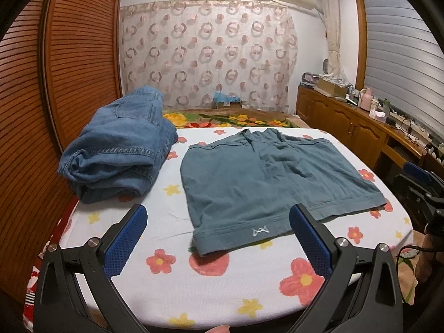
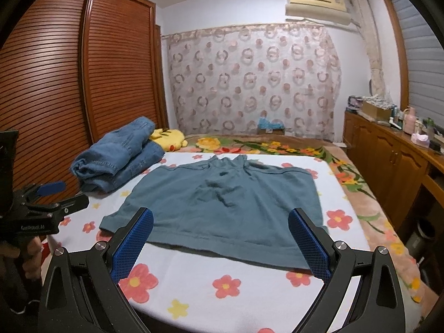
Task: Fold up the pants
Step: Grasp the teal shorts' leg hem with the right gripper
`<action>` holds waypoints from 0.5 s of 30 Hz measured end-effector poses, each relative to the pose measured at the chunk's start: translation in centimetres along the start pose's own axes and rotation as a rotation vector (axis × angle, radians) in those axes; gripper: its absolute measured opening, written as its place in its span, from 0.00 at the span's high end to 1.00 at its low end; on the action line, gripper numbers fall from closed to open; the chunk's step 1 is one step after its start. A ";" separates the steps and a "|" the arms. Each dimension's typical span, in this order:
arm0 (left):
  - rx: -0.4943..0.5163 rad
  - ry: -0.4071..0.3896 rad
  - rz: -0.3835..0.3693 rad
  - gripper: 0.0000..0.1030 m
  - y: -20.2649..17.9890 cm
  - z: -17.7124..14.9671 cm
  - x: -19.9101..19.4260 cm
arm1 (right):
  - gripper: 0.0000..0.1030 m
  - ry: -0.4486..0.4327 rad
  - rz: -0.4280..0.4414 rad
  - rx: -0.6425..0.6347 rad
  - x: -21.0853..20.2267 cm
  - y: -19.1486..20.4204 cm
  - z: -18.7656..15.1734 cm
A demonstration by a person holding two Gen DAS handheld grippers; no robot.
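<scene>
Teal shorts point(image 1: 266, 177) lie spread flat on the floral-print sheet point(image 1: 172, 283), waistband far, hems near; a small white logo point(image 1: 260, 231) sits on the near-left hem. Folded jeans point(image 1: 119, 149) lie to the left, just apart from the shorts. Left gripper point(image 1: 219, 238): jaws wide apart, empty, hovering at the near hem. Right gripper point(image 2: 220, 242): also wide apart, empty, above the near edge of the shorts. Wooden wardrobe point(image 2: 69, 83) stands far left.

We read "GenRobot.AI" in pale letters on the left gripper point(image 2: 38, 222) body; the teal shorts point(image 1: 266, 183) hem bears a small stitched logo, no letters.
</scene>
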State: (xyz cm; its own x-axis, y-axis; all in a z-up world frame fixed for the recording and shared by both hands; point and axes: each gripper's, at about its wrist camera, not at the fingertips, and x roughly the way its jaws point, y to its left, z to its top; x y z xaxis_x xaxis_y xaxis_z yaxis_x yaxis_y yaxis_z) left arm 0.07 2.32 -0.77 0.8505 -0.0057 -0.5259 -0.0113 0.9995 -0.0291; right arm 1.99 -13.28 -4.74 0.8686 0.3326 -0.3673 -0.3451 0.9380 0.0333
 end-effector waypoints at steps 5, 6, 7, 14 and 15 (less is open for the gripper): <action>-0.005 0.023 0.000 0.01 1.1 -0.5 0.9 | 0.08 0.032 0.046 -0.012 1.3 -0.4 0.3; -0.008 0.032 -0.006 0.01 1.3 -0.6 1.2 | 0.08 0.039 0.059 -0.018 1.5 -0.5 0.4; -0.008 0.037 -0.005 0.01 1.5 -0.7 1.3 | 0.09 0.043 0.067 -0.023 1.7 -0.6 0.5; -0.005 0.062 0.015 0.01 3.0 -1.2 2.1 | 0.16 0.103 0.151 -0.049 4.2 -1.2 1.5; -0.004 0.066 0.020 0.01 3.3 -1.3 2.2 | 0.16 0.109 0.162 -0.060 4.5 -1.2 1.6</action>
State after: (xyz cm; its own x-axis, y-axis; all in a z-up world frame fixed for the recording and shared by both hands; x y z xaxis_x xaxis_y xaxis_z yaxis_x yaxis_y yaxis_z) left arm 1.22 5.57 -3.16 0.8136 0.0119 -0.5814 -0.0302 0.9993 -0.0218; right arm 6.86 -12.72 -4.91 0.7571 0.4634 -0.4605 -0.5010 0.8642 0.0458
